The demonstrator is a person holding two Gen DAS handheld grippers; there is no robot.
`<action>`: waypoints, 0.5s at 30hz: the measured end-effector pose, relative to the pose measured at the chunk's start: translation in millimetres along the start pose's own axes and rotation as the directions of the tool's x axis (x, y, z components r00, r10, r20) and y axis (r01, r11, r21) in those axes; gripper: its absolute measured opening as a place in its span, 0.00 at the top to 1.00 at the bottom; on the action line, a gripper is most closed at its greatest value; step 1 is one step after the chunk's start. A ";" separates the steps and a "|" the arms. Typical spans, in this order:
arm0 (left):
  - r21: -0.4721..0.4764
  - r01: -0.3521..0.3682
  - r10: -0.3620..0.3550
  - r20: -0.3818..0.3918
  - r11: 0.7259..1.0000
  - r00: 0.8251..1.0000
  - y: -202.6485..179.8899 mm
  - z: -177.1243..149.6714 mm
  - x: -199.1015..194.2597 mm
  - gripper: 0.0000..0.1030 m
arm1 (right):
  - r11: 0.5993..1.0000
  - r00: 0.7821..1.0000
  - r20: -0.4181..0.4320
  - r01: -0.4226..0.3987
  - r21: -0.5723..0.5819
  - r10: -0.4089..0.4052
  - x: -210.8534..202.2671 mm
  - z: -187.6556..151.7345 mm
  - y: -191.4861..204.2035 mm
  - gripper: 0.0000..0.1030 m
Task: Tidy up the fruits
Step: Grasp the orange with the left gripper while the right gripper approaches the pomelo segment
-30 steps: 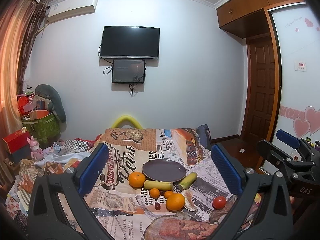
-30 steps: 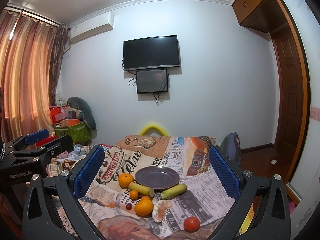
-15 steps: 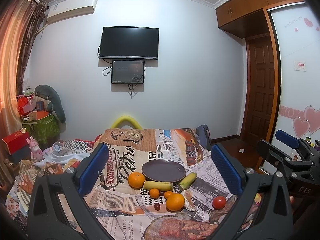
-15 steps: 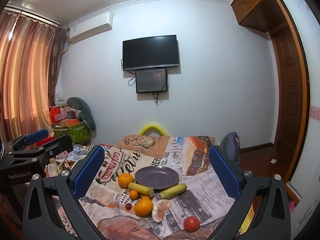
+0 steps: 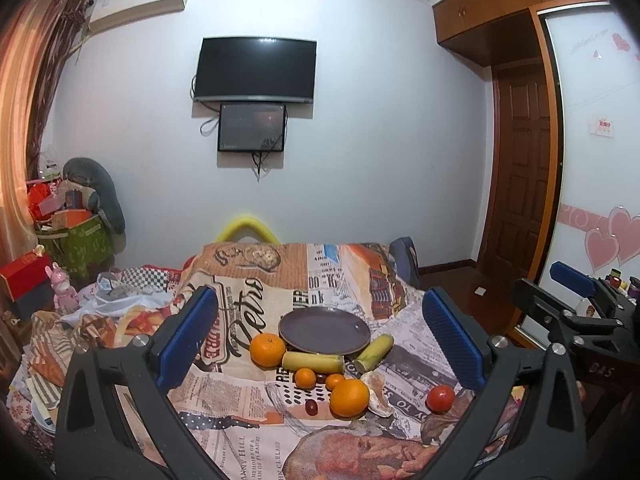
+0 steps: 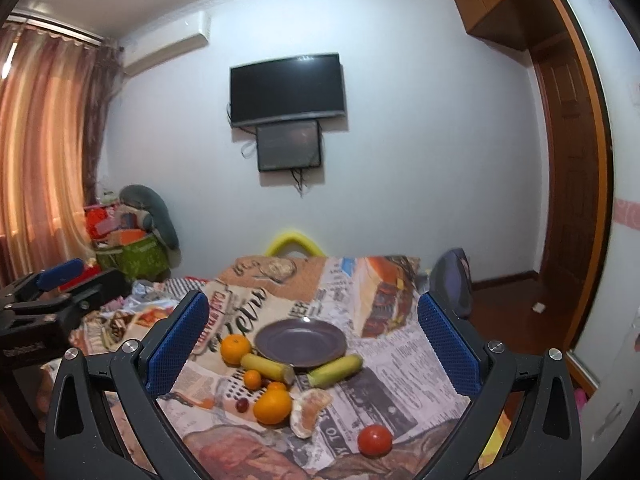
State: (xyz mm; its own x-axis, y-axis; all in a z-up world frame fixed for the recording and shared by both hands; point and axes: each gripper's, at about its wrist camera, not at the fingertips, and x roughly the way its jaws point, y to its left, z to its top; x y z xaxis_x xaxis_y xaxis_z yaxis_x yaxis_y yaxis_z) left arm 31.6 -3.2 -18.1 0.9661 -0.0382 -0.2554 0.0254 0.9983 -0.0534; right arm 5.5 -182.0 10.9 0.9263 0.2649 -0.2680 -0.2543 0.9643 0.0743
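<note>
A dark purple plate [image 5: 324,330] [image 6: 301,342] sits empty on the newspaper-print cloth. In front of it lie two yellow-green banana pieces [image 5: 312,362] [image 6: 335,370], a large orange [image 5: 349,397] [image 6: 273,406], another orange [image 5: 267,349] [image 6: 235,349], two small mandarins [image 5: 305,378], a peeled mandarin [image 6: 308,414], a dark grape [image 5: 311,407] and a red tomato [image 5: 440,398] [image 6: 374,440]. My left gripper [image 5: 320,344] and my right gripper [image 6: 312,344] are both open and empty, held back from the fruit. The right gripper also shows at the right edge of the left wrist view [image 5: 580,308].
The cloth [image 5: 256,292] covers a table with clutter and bedding at its left [image 5: 112,300]. A backpack [image 6: 452,284] hangs at the far right corner. A green box of items [image 5: 76,236] stands by the curtain. A wooden door [image 5: 520,168] is at right.
The right gripper view has shifted and tilted slightly, with the fruit now sitting a little more to the left. The left gripper has barely moved.
</note>
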 end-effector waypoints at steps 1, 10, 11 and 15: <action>-0.001 0.003 -0.003 -0.014 1.000 1.000 1.1 -2.1 6.2 0.00 | 1.000 1.000 -0.023 0.006 0.000 -0.006 7.1 -3.3 -2.9 0.00; -0.014 0.004 -0.007 -0.175 1.000 0.985 12.6 -28.1 70.7 0.10 | 0.999 0.986 -0.163 0.027 -0.022 -0.030 50.0 -33.6 -20.6 0.00; -0.011 0.000 -0.003 -0.205 1.000 0.979 13.8 -32.5 80.6 0.13 | 0.999 0.983 -0.184 0.024 -0.022 -0.027 55.3 -37.5 -22.4 0.00; -0.012 0.000 -0.004 -0.282 1.000 0.959 16.9 -50.0 109.5 0.17 | 1.000 0.963 -0.269 0.005 -0.031 -0.013 71.7 -49.5 -28.6 0.06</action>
State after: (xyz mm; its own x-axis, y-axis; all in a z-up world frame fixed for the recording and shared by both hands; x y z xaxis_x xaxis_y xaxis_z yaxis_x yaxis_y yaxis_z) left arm 124.9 7.1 -95.3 0.8542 -0.0530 -0.5172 0.0228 0.9976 -0.0646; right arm 65.5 -190.5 -57.9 0.8206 0.2426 -0.5174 -0.2579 0.9652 0.0436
